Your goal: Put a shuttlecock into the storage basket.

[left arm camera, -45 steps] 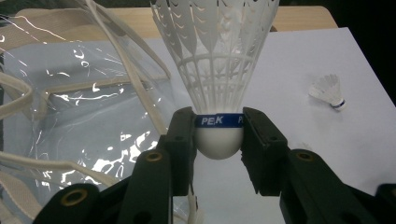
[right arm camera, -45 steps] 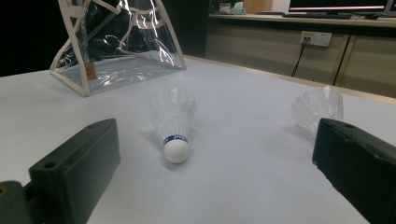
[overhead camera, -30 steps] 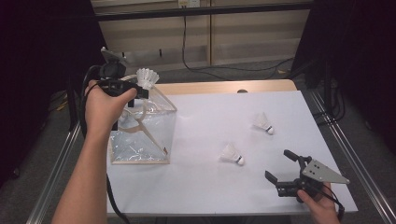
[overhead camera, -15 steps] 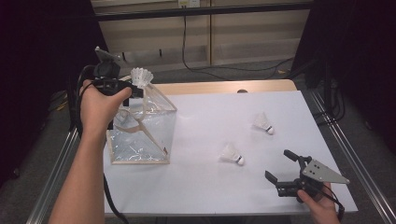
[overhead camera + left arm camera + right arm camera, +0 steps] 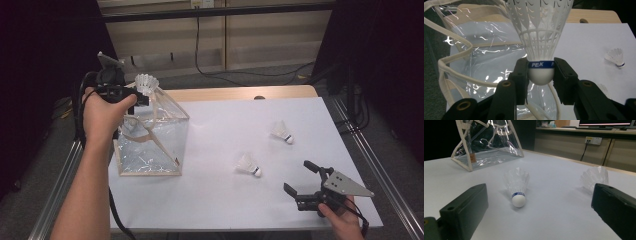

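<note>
Three shuttlecocks are in play, and we hold one shuttlecock (image 5: 541,37) by its cork in our left gripper (image 5: 131,96), jaws pinched on the blue band, skirt up. Since a second ago our left hand has eased slightly toward nine o'clock and now hangs over the top of the clear bag (image 5: 150,145), so we judge the drop is near. The bag's mouth is narrow and its cream straps (image 5: 454,50) loop just beside the cork, which may snag. Our right gripper (image 5: 310,184) waits with jaws spread wide and empty at five o'clock, near the table (image 5: 220,200) edge. One loose shuttlecock (image 5: 248,164) lies near it at eleven o'clock, another (image 5: 281,131) farther off, with open white surface around both.
</note>
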### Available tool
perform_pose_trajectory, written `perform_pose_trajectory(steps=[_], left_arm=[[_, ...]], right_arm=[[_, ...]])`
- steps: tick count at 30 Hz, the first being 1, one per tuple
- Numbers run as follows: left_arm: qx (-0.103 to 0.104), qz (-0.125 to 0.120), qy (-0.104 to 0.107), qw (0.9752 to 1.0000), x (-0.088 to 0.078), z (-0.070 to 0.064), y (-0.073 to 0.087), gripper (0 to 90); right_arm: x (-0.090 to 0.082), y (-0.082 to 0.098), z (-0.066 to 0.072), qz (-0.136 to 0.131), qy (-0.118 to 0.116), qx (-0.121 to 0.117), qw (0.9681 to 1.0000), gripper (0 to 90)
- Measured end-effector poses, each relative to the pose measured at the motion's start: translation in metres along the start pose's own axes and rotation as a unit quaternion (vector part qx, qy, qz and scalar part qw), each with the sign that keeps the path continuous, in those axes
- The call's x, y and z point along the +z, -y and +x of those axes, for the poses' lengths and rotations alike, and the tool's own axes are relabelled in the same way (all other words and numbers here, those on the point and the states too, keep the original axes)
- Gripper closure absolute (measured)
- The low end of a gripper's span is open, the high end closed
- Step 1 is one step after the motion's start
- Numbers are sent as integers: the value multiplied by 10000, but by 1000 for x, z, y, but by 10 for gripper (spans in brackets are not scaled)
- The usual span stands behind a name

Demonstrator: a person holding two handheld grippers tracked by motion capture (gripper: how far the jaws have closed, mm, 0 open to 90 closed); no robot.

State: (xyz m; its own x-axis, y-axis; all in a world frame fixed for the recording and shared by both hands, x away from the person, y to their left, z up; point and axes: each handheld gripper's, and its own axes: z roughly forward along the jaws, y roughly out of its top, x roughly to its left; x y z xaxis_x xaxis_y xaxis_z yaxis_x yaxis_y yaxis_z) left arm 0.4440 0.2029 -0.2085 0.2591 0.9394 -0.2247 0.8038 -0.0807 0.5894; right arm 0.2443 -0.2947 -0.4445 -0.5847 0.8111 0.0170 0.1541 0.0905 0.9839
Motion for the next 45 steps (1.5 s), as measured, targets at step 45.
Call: perform_pose_trajectory(steps=[45], left_arm=[[-300,22,-287,9991,20,20,-8,655]], right_arm=[[-1,0,0,-5,-4,8,10000,3]])
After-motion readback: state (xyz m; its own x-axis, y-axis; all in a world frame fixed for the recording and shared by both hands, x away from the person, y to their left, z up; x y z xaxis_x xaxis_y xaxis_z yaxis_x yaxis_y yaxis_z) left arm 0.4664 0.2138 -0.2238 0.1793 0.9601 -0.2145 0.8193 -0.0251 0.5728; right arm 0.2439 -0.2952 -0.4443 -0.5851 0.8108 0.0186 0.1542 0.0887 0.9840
